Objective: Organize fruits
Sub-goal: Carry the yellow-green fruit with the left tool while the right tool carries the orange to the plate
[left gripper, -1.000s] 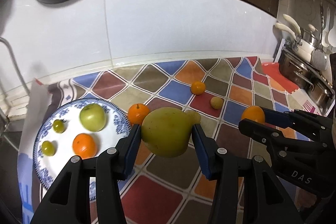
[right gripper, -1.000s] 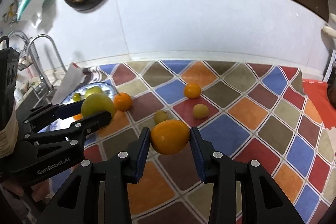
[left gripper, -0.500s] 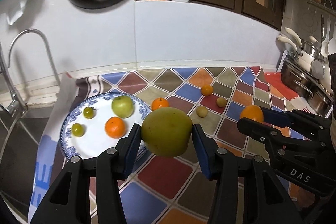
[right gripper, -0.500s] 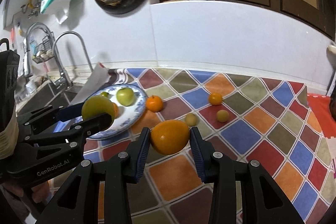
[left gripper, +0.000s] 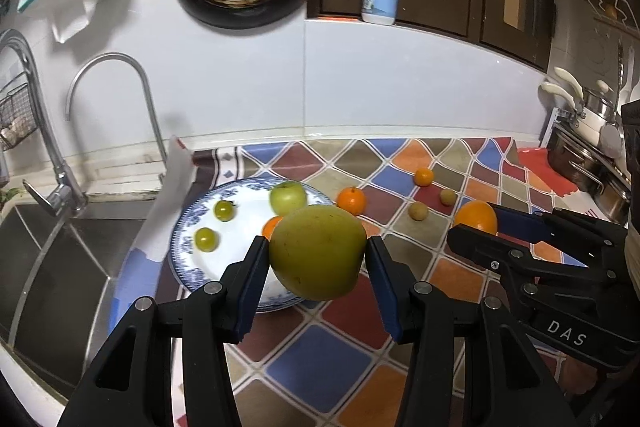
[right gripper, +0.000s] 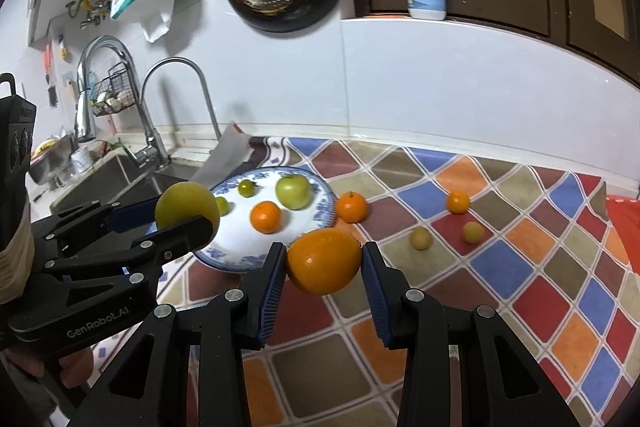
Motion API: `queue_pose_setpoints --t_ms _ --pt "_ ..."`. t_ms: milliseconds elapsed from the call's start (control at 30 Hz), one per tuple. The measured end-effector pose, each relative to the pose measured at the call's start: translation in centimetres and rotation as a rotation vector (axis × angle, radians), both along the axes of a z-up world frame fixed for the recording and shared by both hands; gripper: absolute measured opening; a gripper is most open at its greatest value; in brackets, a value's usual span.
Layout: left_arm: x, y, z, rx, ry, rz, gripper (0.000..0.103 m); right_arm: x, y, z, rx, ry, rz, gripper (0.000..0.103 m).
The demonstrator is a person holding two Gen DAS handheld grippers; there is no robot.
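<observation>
Left gripper [left gripper: 317, 257] clamped on big green fruit [left gripper: 317, 251], held in air over near edge of plate [left gripper: 182, 255]. Right gripper [right gripper: 323, 263] clamped on big orange [right gripper: 323, 261], held in air just beside plate rim, above cloth [right gripper: 520, 279].

On plate: green apple [right gripper: 293, 191], small orange [right gripper: 265, 216], two small green fruits [left gripper: 224, 210] [left gripper: 206, 239].

On cloth, unsorted: tangerine [right gripper: 351, 207] by rim, another [right gripper: 457, 201] farther right, two small yellow fruits [right gripper: 421, 238] [right gripper: 473, 231].

Roughly halfway by my read: two in grippers not yet set down, four left to collect.
</observation>
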State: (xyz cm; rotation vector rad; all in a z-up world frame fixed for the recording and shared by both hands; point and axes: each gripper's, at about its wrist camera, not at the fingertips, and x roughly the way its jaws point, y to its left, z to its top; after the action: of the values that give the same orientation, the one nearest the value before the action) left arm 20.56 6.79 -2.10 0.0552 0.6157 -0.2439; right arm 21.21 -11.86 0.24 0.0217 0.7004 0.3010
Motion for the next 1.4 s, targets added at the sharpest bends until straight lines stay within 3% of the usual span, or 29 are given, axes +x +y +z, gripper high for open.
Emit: queue_pose_setpoints --t_ms 700,1400 --pt "2.3 4.2 -0.8 -0.008 0.007 0.063 0.049 3.3 4.8 -0.5 -0.015 -0.002 0.067 0.039" --pt "8.9 5.0 -5.1 0.037 0.098 0.104 0.049 11.4 6.8 -5.3 -0.022 0.085 0.143 0.039"
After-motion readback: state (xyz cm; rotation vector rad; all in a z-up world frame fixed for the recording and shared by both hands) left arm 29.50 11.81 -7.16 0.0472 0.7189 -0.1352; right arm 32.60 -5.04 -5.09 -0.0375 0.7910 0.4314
